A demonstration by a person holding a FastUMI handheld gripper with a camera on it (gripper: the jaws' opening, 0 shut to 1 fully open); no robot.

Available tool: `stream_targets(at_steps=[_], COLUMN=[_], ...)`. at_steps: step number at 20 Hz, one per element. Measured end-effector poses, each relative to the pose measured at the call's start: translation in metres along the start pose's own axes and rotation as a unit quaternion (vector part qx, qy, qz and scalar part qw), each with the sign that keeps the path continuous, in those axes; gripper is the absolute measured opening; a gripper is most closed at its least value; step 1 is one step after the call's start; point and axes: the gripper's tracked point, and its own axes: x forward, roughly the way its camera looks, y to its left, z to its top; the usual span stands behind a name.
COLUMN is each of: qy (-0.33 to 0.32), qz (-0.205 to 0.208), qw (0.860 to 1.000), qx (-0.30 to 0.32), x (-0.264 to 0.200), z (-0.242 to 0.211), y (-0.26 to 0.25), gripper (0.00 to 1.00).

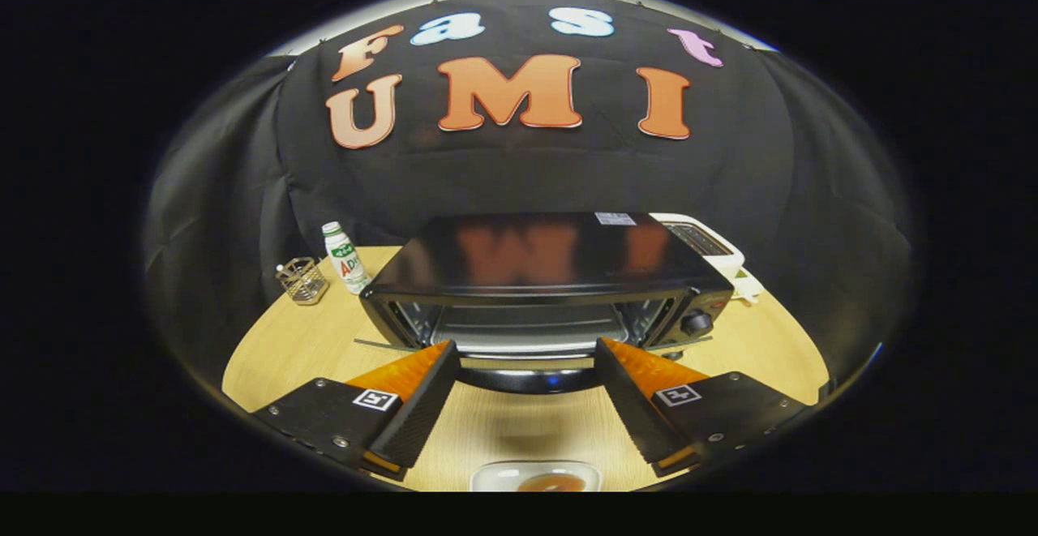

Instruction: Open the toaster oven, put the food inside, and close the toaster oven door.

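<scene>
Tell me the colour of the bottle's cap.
White, on the bottle left of the toaster oven; gripper view, beyond the open jaws.

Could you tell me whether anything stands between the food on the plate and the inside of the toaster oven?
Nothing visible does. The toaster oven door is down, the cavity open. The tool is open and empty above the wooden table, with the food on its plate just below.
</scene>
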Motion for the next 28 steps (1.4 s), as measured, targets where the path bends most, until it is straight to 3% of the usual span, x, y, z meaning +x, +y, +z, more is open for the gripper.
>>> stream_targets(at_steps=[14, 28], qy=[0.049, 0.122], qz=[-0.005, -0.011], qw=[0.999, 0.992], qx=[0.003, 0.015], x=[-0.029, -0.025], z=[-0.085, -0.158], y=[-0.003, -0.011], gripper=[0.98, 0.98])
